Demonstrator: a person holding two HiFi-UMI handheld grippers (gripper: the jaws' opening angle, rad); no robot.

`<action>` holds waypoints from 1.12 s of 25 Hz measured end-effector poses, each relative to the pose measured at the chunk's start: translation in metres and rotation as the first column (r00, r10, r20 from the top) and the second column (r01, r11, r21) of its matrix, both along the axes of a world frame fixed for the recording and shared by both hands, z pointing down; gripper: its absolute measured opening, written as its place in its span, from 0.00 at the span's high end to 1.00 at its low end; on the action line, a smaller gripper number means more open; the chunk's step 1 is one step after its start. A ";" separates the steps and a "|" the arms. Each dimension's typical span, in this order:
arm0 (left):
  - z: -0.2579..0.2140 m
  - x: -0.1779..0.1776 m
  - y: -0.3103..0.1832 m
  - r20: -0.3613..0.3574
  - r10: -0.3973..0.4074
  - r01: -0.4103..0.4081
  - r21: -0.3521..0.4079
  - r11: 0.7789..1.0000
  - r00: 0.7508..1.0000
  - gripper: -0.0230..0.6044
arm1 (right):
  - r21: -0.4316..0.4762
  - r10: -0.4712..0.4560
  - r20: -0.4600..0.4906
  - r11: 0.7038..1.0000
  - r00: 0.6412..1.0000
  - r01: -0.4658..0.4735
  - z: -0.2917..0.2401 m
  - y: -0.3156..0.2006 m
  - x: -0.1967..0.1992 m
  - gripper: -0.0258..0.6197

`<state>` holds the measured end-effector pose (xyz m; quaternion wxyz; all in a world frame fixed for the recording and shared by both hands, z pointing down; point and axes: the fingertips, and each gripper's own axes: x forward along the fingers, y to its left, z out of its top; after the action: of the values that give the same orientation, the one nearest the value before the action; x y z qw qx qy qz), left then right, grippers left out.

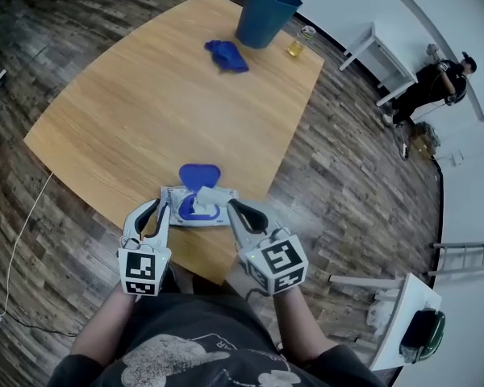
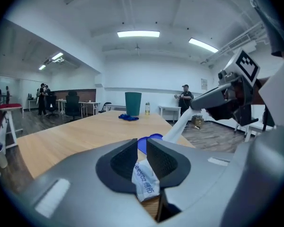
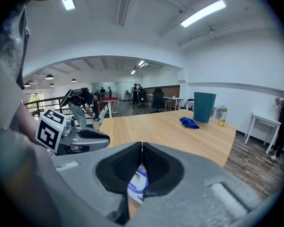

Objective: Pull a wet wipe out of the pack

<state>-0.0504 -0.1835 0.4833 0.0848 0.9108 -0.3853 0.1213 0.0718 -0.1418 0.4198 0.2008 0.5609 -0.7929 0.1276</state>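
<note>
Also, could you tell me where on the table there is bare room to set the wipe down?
The middle of the table is bare, between the wet wipe pack at the near edge and the blue cloth. Crowded: the near edge, with the left gripper and right gripper at the pack, and the far corner with the blue bin and bottle.

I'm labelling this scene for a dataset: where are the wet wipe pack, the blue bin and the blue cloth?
wet wipe pack (image 1: 195,213): head view, blue ring round its opening.
blue bin (image 1: 266,14): head view, outer wall.
blue cloth (image 1: 227,56): head view, middle of the heap.
</note>
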 end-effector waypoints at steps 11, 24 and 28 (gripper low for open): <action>-0.027 -0.026 0.013 -0.095 0.011 -0.010 0.015 1.000 0.995 0.93 | 0.093 0.099 -0.020 0.991 0.995 -0.097 -0.019 0.036 -0.002 0.96; -0.052 -0.007 0.128 -0.114 -0.008 0.014 0.051 0.999 0.993 0.93 | 0.108 0.050 0.051 0.993 0.997 -0.055 -0.017 0.136 0.014 0.96; -0.053 0.001 0.173 -0.099 -0.009 0.015 0.057 0.998 0.995 0.93 | 0.128 0.040 0.061 0.991 0.997 -0.048 -0.021 0.182 0.023 0.96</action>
<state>-0.0497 -0.0108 0.4307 0.0782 0.9154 -0.3896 0.0642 0.0945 0.0399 0.3989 0.1381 0.5862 -0.7924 0.0967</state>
